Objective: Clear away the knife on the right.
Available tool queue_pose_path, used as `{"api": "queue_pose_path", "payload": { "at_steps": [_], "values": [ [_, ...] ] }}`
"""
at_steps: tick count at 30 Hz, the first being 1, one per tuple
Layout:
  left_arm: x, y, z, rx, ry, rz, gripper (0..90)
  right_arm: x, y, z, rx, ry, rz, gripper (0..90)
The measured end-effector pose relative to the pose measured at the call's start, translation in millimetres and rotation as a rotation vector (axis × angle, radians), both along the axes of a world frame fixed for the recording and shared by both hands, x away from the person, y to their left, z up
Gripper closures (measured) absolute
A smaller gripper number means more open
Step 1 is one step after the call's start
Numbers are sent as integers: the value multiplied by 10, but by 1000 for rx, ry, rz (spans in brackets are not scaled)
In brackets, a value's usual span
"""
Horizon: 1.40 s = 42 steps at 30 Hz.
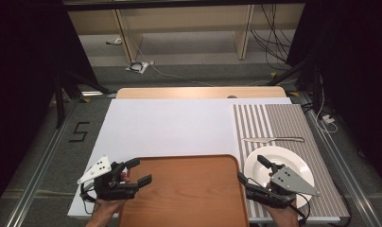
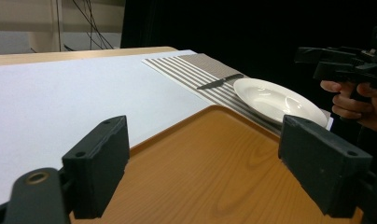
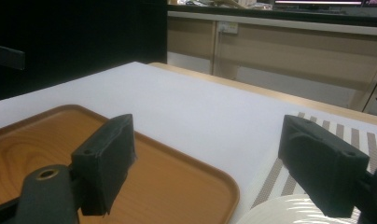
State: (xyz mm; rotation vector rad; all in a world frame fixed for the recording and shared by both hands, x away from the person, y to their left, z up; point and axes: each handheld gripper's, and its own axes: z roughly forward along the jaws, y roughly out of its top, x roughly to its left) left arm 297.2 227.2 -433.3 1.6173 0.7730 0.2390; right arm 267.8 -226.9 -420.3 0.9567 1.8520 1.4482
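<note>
Your left gripper (image 1: pixel 138 172) sits low at the near left, held in your left hand (image 1: pixel 106 206), its jaws spread wide with nothing between them and pointing toward the right. Your right gripper (image 1: pixel 252 171) sits at the near right in your right hand (image 1: pixel 284 215), jaws likewise wide apart and empty, aimed forward and to the left. Both forearms enter from the near edge.
</note>
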Motion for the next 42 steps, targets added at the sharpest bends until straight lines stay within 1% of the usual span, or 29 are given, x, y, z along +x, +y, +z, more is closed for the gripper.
{"api": "queue_pose_path", "payload": {
  "at_steps": [15,17,22,24,25,26,29,32,33,34,36,37,38,40,42],
  "values": [
    [0,2,3,-1,-3,0,164,8,-18,7,-19,-9,-12,204],
    [0,1,3,-1,-2,0,164,14,-26,9,-33,-16,-14,205],
    [3,5,3,-3,-1,1,164,18,-47,24,-50,-23,-32,205],
    [4,7,5,-2,-4,0,165,32,-75,30,-72,-28,-51,204],
    [4,7,6,-1,-4,0,165,32,-75,30,-72,-28,-51,204],
    [5,9,5,-1,-4,0,165,48,-101,38,-85,-33,-63,202],
    [3,8,6,-3,-3,-1,165,74,-151,49,-90,-40,-84,203],
    [3,6,5,-3,-2,-1,165,107,-223,57,-87,-34,-110,202],
    [3,6,5,-3,-2,-1,165,107,-223,57,-87,-34,-110,202],
    [5,6,5,-2,-3,0,165,145,-285,63,-94,-22,-134,202],
    [5,6,5,-1,-3,1,165,160,-311,63,-96,-22,-142,202],
    [5,7,5,-1,-3,1,165,200,-381,70,-90,-9,-160,203],
    [5,8,4,-1,-3,1,165,200,-381,70,-90,-9,-160,203],
    [8,9,2,-1,-2,3,165,251,-481,89,-102,8,-193,206],
    [11,11,-2,-2,0,5,165,258,-507,95,-102,17,-199,208]
  ]
}}
